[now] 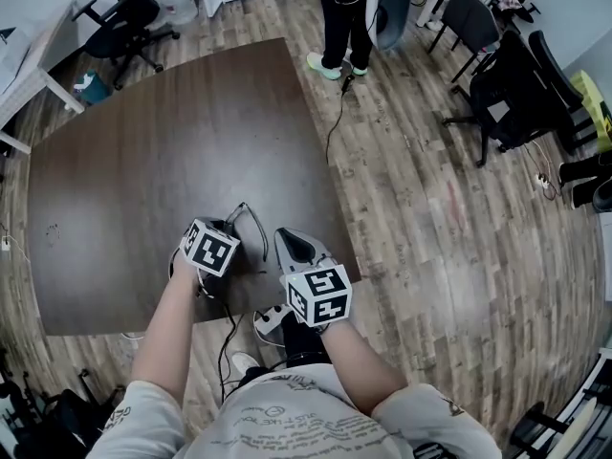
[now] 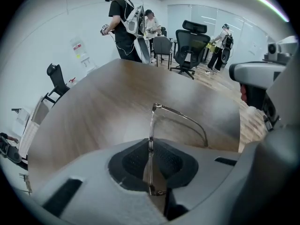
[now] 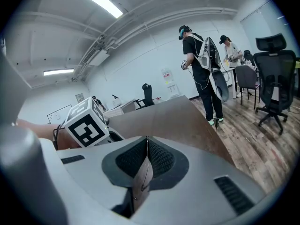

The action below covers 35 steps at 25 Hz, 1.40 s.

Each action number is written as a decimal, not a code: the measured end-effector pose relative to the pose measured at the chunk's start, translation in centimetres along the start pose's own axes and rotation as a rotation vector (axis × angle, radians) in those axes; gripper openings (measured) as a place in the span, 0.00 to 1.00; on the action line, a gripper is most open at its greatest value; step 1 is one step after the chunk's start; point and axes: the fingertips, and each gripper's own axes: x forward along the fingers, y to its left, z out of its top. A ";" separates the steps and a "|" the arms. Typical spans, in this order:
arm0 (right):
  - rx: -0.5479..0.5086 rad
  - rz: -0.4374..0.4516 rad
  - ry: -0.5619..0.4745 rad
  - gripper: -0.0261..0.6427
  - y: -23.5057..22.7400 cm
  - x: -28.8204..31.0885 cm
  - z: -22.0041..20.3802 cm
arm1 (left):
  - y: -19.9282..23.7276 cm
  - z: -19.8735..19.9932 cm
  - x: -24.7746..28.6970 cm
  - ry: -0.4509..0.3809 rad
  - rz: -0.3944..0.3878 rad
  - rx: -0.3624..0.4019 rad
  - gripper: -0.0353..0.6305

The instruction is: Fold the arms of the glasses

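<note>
One pair of glasses [image 2: 151, 125] is in play, pinched in the left gripper [image 2: 150, 144]. Its dark pads [image 2: 171, 161] are pressed onto the thin clear frame, which runs edge-on along the seam between them. One arm [image 2: 185, 120] stands out from the hinge, unfolded, and curves away over the table [image 1: 143, 161]. The head view shows the glasses [image 1: 247, 220] near the table's front edge, toward its right corner. Whether they touch the wood cannot be told.

The right gripper [image 3: 146, 146] is just beside the left. Its pads [image 3: 161, 161] are pressed together with nothing between them. There are two grippers, each with one marker cube: the left cube [image 1: 211, 247] and the right cube [image 1: 319, 295].

The one container I can find is a small teal bin [image 1: 93, 86] on the floor off the table's far left corner. Its contents are too small to make out.

There is one brown table, bare but for the glasses. In the left gripper view three people stand beyond it: one [image 2: 123, 25] at the far edge, one [image 2: 151, 23] just behind, one [image 2: 223, 42] further right. A black chair [image 2: 191, 43] stands between them.
</note>
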 end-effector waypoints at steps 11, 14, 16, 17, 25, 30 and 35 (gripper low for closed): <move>-0.031 0.061 0.011 0.06 0.7 -0.9 1.0 | -1.2 0.8 -3.1 -0.123 0.060 -0.016 0.11; -0.042 0.081 0.007 0.06 0.9 -1.5 1.6 | -1.2 1.4 -4.7 -0.167 0.087 -0.025 0.11; -0.052 0.095 0.004 0.06 1.2 -1.8 2.2 | -1.2 2.0 -6.2 -0.206 0.106 -0.031 0.11; -0.057 0.103 0.001 0.06 1.4 -2.0 2.5 | -1.2 2.3 -7.0 -0.227 0.118 -0.030 0.11; -0.089 0.221 -0.041 0.07 4.0 -3.8 4.7 | -1.1 3.7 -13.5 -0.404 0.271 0.057 0.11; -0.119 0.297 -0.071 0.09 6.5 -4.4 6.2 | -2.0 4.0 -17.0 -0.517 0.329 0.174 0.11; -0.152 0.363 -0.064 0.16 8.0 -4.6 6.7 | -3.0 4.6 -19.1 -0.574 0.394 0.258 0.11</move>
